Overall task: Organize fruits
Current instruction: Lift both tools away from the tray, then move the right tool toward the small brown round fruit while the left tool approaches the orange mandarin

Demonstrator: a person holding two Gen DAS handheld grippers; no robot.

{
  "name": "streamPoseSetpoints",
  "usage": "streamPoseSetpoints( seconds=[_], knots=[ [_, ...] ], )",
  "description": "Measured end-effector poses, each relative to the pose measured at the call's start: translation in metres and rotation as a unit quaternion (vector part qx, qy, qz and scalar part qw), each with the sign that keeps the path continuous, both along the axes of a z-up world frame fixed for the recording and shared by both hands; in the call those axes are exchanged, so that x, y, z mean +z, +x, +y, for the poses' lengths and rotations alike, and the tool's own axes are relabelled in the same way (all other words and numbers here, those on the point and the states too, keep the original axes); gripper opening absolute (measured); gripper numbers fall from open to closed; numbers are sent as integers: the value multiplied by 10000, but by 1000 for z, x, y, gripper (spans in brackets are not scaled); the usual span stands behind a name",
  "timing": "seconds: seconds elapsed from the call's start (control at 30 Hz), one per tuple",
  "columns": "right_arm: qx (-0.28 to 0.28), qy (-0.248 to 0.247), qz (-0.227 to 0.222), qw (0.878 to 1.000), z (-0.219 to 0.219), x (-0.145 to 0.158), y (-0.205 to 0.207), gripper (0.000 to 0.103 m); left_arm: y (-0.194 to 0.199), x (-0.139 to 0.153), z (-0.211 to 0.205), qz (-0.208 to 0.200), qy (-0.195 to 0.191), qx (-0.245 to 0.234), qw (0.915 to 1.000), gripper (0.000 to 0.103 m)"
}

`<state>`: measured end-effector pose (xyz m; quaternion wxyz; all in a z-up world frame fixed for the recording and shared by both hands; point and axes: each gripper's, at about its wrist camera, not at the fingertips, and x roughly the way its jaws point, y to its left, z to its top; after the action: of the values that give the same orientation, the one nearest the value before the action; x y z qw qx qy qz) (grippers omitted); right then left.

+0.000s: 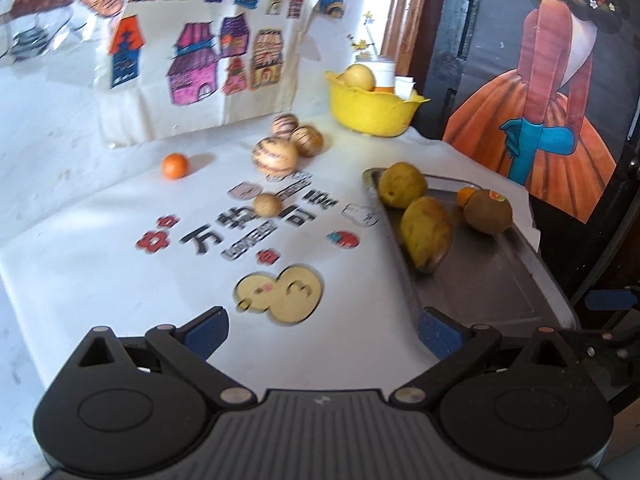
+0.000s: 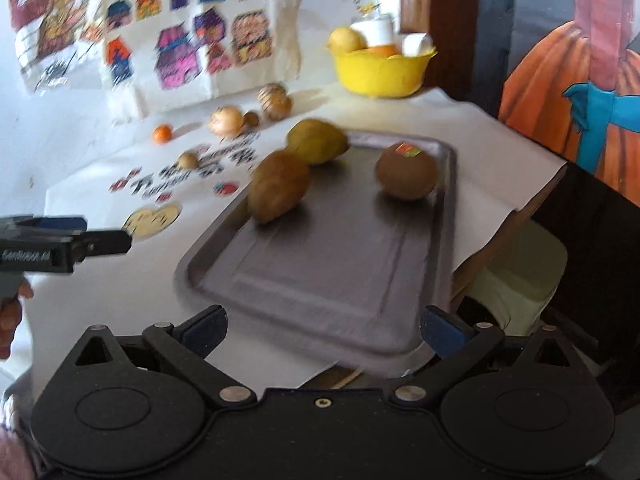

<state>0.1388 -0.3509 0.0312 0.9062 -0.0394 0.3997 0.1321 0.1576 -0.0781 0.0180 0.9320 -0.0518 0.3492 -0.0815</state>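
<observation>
White tablecloth [image 1: 100, 272]; mango [image 1: 426, 234] lengthwise along tray [image 1: 492, 280].

left gripper [image 1: 322, 330] open and empty above white printed cloth [image 1: 120, 272]. mango [image 1: 426, 234], lemon [image 1: 402, 185] and kiwi [image 1: 488, 211] on grey tray [image 1: 492, 292]; small orange [image 1: 175, 166] apart, yellow bowl [image 1: 370, 110] beyond.
</observation>
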Motion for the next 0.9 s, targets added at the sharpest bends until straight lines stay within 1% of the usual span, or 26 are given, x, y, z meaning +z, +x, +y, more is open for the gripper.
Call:
streamPoseSetpoints(
  seconds=[0.07, 0.17, 0.33, 0.47, 0.6, 0.73, 0.9],
  knots=[
    [145, -110, 124, 9998, 11, -1, -7, 102, -5, -2, 7, 90, -24, 37, 9999, 103],
    [369, -252, 198, 9988, 28, -1, -16, 102, -12, -5, 16, 183, -57, 41, 9998, 103],
    [623, -296, 328, 9971, 55, 1, -22, 102, -23, -7, 32, 232, -28, 101, 9997, 103],
    [783, -282, 421, 9956, 77, 3, -19, 102, -28, -8, 49, 282, 13, 236, 9993, 103],
    [990, -272, 434, 9938, 97, 8, -14, 102, -28, -9, 67, 336, 12, 491, 9982, 103],
    [1207, -329, 397, 9913, 114, 13, -5, 102, -25, -9, 83, 385, -67, 704, 9968, 103],
    [1413, -440, 317, 9885, 129, 19, 8, 102, -18, -6, 95, 360, -24, 901, 9953, 103]
  ],
)
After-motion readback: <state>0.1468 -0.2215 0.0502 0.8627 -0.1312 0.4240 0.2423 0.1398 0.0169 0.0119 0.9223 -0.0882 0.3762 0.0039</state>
